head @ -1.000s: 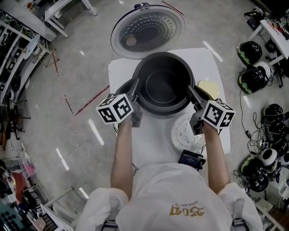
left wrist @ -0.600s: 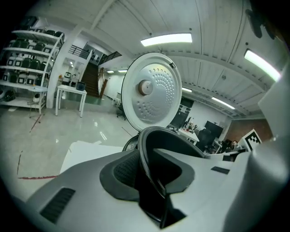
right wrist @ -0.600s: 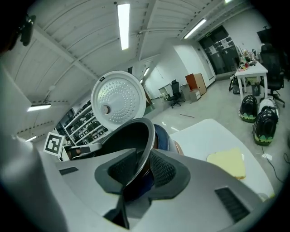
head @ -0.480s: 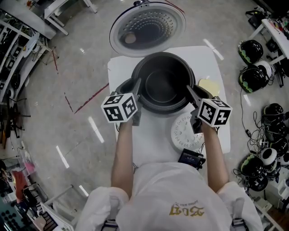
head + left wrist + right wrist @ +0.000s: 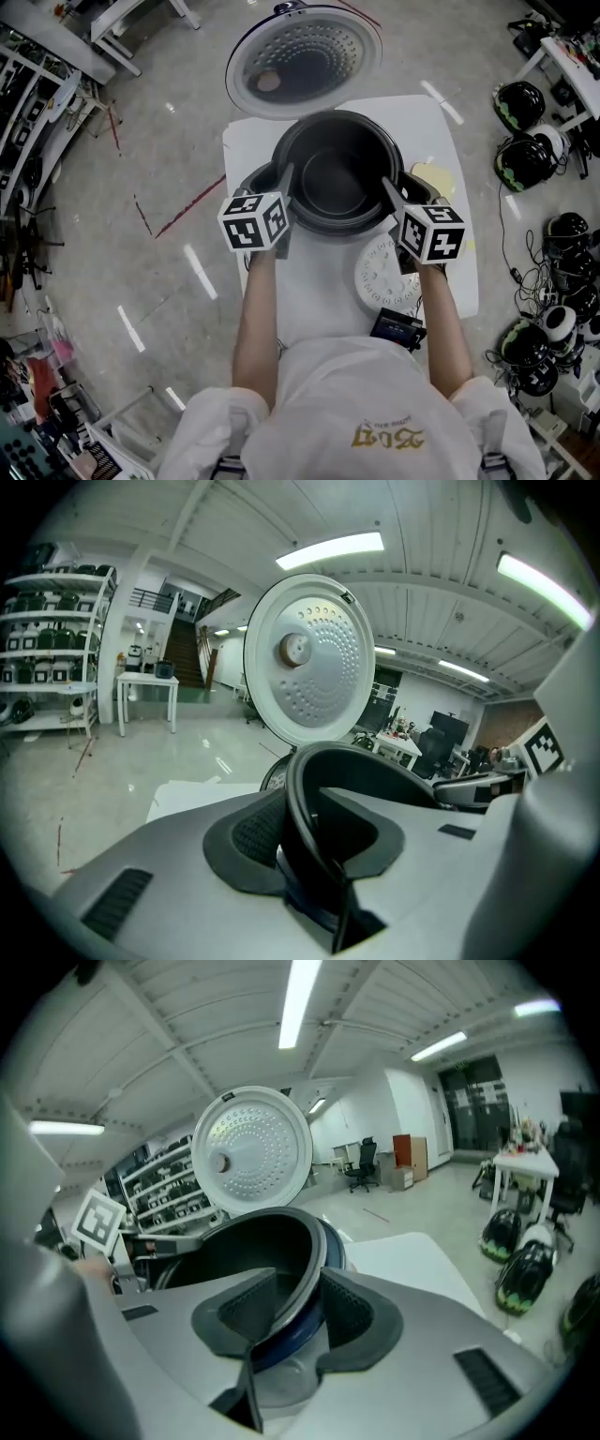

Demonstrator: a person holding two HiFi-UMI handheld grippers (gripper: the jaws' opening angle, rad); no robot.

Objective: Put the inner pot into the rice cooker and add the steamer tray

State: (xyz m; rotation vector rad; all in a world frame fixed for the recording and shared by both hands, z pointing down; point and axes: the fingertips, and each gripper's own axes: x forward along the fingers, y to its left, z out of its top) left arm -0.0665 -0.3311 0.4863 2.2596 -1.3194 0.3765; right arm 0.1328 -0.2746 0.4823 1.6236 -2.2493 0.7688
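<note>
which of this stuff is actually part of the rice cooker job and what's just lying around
Job: inner pot, in the rice cooker; its open lid; white steamer tray.
Lying about: yellow item, black device at the table edge, helmets on the floor.

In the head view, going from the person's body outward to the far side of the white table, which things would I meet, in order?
small black device → white steamer tray → inner pot → open rice cooker lid
</note>
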